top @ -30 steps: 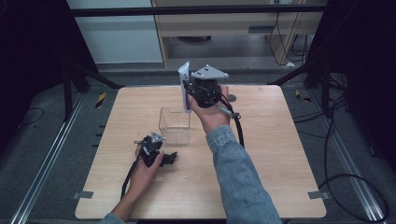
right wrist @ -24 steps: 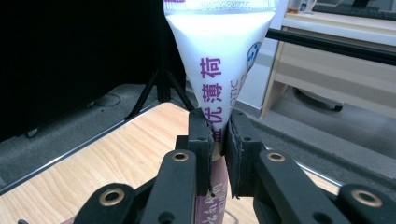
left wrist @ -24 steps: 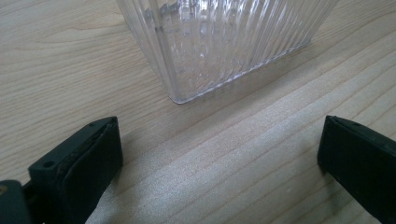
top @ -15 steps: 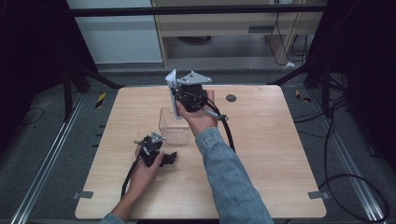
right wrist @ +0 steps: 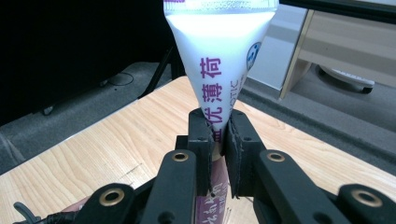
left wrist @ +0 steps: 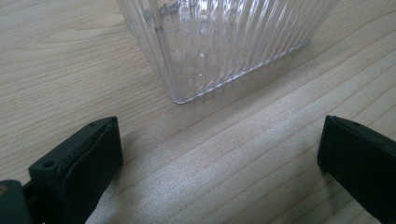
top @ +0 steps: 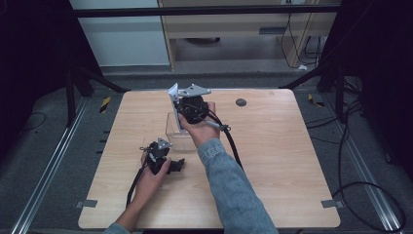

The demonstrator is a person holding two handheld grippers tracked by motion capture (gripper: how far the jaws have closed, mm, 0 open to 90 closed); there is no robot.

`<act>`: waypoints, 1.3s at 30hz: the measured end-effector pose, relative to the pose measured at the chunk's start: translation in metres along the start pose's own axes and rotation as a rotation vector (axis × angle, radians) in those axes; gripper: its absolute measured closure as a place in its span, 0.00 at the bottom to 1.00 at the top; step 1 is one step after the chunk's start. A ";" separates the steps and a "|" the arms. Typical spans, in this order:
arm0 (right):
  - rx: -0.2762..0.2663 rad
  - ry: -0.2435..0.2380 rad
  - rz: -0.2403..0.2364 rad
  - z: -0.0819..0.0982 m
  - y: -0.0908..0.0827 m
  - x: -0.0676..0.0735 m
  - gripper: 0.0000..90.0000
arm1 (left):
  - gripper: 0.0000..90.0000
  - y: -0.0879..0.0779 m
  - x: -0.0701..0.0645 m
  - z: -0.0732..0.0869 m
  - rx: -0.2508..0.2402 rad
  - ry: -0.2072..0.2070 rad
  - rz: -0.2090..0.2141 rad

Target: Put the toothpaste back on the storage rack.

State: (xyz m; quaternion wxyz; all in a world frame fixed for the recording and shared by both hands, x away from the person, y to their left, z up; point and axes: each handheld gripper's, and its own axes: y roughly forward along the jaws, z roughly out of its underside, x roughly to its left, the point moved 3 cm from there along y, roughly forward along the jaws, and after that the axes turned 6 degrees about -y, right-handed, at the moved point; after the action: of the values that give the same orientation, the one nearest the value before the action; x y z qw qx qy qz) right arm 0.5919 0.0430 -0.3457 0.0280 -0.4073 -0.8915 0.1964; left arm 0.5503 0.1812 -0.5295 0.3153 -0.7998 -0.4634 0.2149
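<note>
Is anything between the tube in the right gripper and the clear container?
Nothing visible: the right gripper holds the white tube above the clear ribbed container. The left gripper waits open beside it.

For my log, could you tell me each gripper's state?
Left gripper: open, empty, near the clear ribbed plastic container.
Right gripper: closed on the white squeeze tube.

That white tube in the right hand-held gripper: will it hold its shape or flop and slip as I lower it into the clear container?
The tube probably yields: the right hand-held gripper pinches its body nearly flat. Its glossy skin may slip, so keep the jaws shut. The ribbed clear container looks light and unanchored; a nudge may slide it.
</note>
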 end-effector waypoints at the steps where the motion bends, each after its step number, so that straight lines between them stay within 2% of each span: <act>1: 0.003 0.003 -0.003 0.001 0.001 0.001 0.90 | 0.00 0.000 0.000 0.000 -0.001 -0.001 0.001; 20: 0.090 0.016 -0.020 0.028 0.027 0.006 0.90 | 0.00 0.000 0.000 0.000 -0.002 0.000 0.001; 39: 0.134 0.020 -0.028 0.036 0.038 0.009 0.90 | 0.00 0.000 0.000 0.000 -0.001 0.000 0.000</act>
State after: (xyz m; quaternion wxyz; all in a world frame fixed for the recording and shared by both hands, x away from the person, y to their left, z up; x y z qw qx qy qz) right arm 0.6057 0.0606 -0.3938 0.0670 -0.3938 -0.8817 0.2510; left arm 0.5507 0.1811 -0.5296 0.3150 -0.8001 -0.4632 0.2146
